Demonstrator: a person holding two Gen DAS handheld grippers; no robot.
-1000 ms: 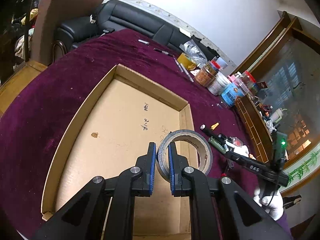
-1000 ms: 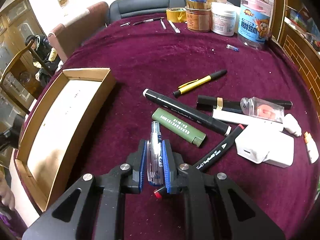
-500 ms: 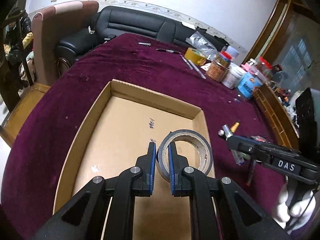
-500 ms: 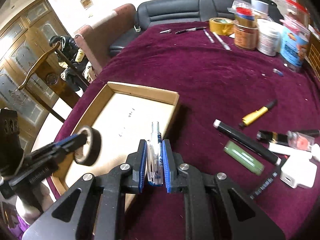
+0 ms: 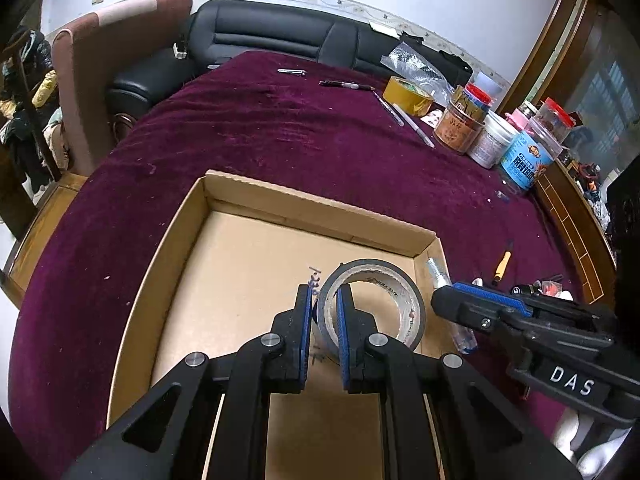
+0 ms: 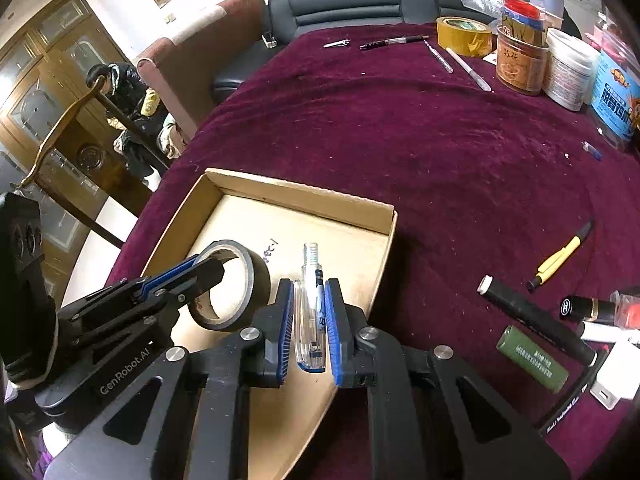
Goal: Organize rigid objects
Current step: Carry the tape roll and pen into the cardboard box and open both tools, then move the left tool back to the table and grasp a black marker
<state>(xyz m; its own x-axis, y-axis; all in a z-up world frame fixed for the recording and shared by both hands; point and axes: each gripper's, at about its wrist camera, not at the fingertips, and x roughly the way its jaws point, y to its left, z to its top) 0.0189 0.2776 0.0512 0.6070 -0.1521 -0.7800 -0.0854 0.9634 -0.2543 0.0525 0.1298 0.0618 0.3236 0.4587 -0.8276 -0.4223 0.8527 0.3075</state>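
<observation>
We've got both claws over the shallow open brown cardboard box [image 5: 320,216], which sits on the tabletop w/ its dark-red velvet cloth [image 5: 280,128]. Our left claw [image 5: 324,300] is clamped on the wall of a grey roll of tape w/ a pale cardboard core [image 5: 374,300]: one pad outside, one inside the ring, roll hanging above the box floor. Our right claw [image 6: 307,308] is clamped on a clear plastic pen w/ a blue-and-white insert [image 6: 311,296], tip pointing away from us, over the box's right side near its wall. Still out on the cloth, right of the box: a yellow-and-black pen [image 6: 560,258], a long black marker [image 6: 532,316] and an olive-green cylinder w/ white print [image 6: 532,358], just beside each other. Jars and a yellow tape roll [image 6: 464,34] stand at the far edge.
</observation>
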